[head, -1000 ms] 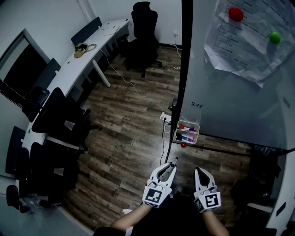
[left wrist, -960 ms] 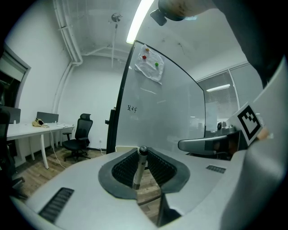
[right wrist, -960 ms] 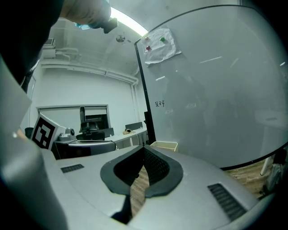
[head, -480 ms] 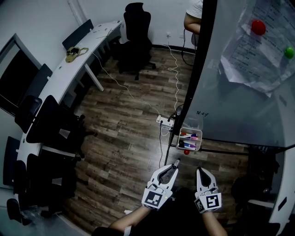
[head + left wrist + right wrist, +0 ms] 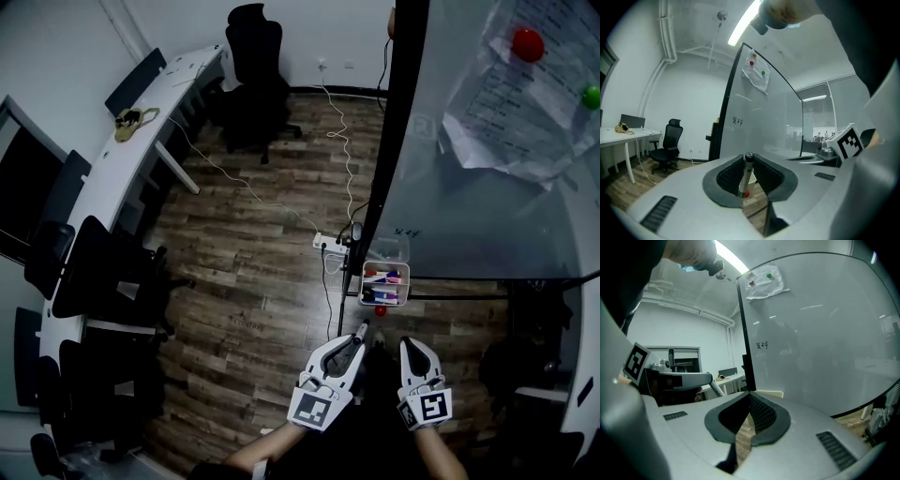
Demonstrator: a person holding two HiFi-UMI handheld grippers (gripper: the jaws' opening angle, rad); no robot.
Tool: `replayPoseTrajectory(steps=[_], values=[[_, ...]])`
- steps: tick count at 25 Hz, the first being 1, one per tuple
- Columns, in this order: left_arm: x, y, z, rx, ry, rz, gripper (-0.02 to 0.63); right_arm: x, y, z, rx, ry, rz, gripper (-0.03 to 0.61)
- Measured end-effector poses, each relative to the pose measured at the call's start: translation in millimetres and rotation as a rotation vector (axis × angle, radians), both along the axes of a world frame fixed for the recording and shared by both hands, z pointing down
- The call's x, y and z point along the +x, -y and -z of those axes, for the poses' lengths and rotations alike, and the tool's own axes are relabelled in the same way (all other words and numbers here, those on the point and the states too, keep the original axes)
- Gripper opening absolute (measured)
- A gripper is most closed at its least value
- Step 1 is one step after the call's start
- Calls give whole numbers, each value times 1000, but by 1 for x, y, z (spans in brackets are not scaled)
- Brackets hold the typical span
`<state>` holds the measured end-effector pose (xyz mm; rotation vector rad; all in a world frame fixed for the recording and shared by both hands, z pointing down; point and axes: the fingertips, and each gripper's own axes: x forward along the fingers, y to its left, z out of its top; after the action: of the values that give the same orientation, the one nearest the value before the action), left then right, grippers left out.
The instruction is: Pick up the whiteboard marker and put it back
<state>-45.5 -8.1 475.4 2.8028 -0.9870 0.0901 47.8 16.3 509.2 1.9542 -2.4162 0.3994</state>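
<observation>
My left gripper (image 5: 357,335) is shut on a whiteboard marker (image 5: 361,328), which pokes out past its tips towards the whiteboard (image 5: 487,216). In the left gripper view the marker (image 5: 745,176) stands between the pads, cap end up, with the left gripper (image 5: 748,158) closed round it. A small white marker tray (image 5: 385,299) with several markers in it hangs at the board's lower left corner, just ahead of both grippers. A red magnet (image 5: 380,310) sits under it. My right gripper (image 5: 407,345) is beside the left one, shut with nothing in it (image 5: 749,393).
A sheet of paper (image 5: 506,112) is pinned to the board by a red magnet (image 5: 527,42) and a green one (image 5: 591,96). A power strip (image 5: 330,243) and cables lie on the wood floor. A black office chair (image 5: 253,66) and a long white desk (image 5: 141,141) stand at left.
Both grippers have come a little closer to the marker tray and board. The left gripper still holds the marker; the right stays shut.
</observation>
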Motion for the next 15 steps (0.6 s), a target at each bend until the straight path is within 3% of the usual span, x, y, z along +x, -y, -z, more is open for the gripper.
replayPoseTrajectory(steps=[15], values=[[27,34,19,35,-39,-6,75,22,29,-2,-12,-22,22,14]])
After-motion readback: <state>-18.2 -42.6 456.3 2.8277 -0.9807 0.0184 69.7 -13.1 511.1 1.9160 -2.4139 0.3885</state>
